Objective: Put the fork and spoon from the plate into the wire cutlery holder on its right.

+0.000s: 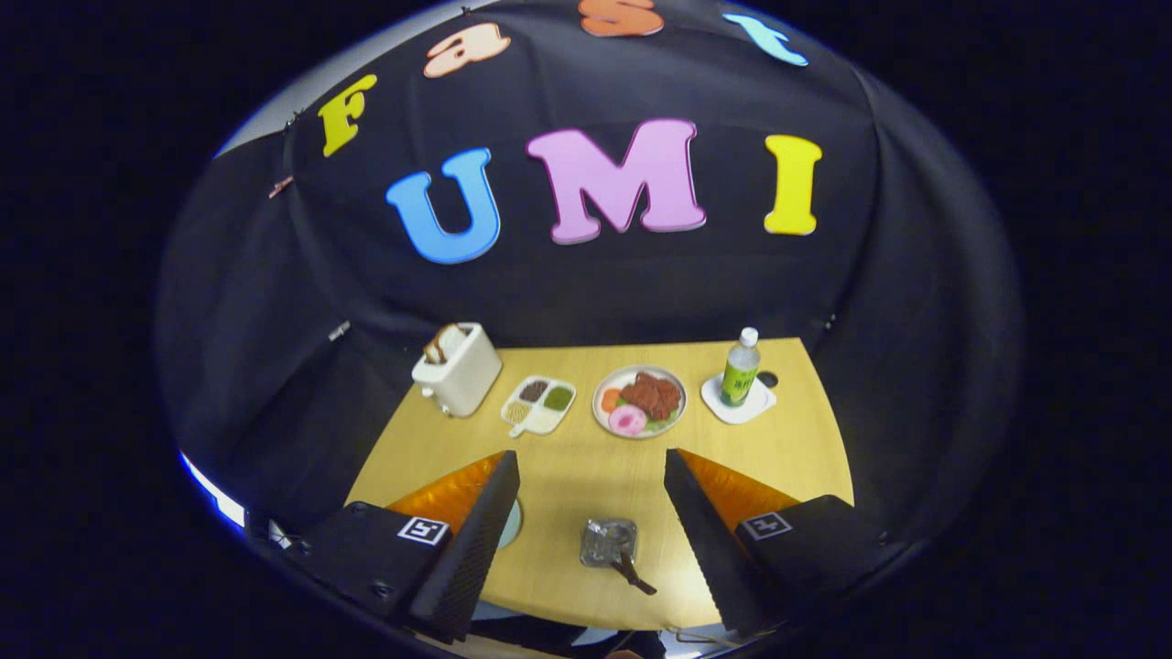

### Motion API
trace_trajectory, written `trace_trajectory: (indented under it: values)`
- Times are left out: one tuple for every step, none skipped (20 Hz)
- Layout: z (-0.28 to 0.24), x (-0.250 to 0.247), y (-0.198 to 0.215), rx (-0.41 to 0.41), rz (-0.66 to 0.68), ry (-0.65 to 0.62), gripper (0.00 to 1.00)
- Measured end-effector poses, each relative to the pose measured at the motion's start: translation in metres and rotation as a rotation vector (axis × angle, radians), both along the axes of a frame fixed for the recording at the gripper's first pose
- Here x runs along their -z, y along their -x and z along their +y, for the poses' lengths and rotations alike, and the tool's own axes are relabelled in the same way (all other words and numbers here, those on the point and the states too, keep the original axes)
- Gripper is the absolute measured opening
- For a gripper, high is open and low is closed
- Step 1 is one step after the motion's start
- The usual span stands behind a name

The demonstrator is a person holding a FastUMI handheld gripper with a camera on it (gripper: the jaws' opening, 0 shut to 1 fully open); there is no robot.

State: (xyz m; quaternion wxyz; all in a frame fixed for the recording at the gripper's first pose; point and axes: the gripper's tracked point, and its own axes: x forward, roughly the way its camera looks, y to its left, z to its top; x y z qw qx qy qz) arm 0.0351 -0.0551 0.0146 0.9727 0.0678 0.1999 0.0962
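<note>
Gripper view, cutlery holder [608, 542] between spread claw [591, 476] fingers

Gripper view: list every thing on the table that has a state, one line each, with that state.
hand-held gripper: open, fingers wide apart, holding nothing
wire cutlery holder: upright between the fingers, a dark handle sticking out of it
toaster: bread standing in its slot
green bottle: upright on a white coaster, cap on
divided dish: compartments filled
food plate: loaded with food
</note>
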Motion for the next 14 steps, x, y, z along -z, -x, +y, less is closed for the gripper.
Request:
trace_trajectory:
  values:
    - [-0.009, -0.02, -0.002, 0.034, -0.083, -0.003, 0.99]
    - [-0.025, -0.039, -0.005, 0.085, -0.168, 0.008, 0.99]
    - [-0.035, -0.057, -0.004, 0.125, -0.237, 0.013, 0.99]
    - [-0.043, -0.076, -0.001, 0.158, -0.308, 0.013, 0.99]
    - [-0.045, -0.088, 0.006, 0.183, -0.368, 0.016, 0.99]
    - [-0.049, -0.099, 0.011, 0.201, -0.415, 0.022, 0.99]
    - [-0.053, -0.111, 0.014, 0.218, -0.471, 0.025, 0.99]
    - [-0.058, -0.122, 0.015, 0.235, -0.517, 0.034, 0.99]
    - [-0.064, -0.128, 0.021, 0.257, -0.55, 0.041, 0.98]
    - [-0.07, -0.133, 0.025, 0.279, -0.579, 0.048, 0.99]
    - [-0.074, -0.137, 0.027, 0.299, -0.597, 0.047, 0.99]
    - [-0.076, -0.14, 0.03, 0.312, -0.611, 0.038, 0.99]
    - [-0.078, -0.141, 0.033, 0.315, -0.615, 0.025, 0.98]
    - [-0.077, -0.14, 0.034, 0.311, -0.61, 0.013, 0.98]
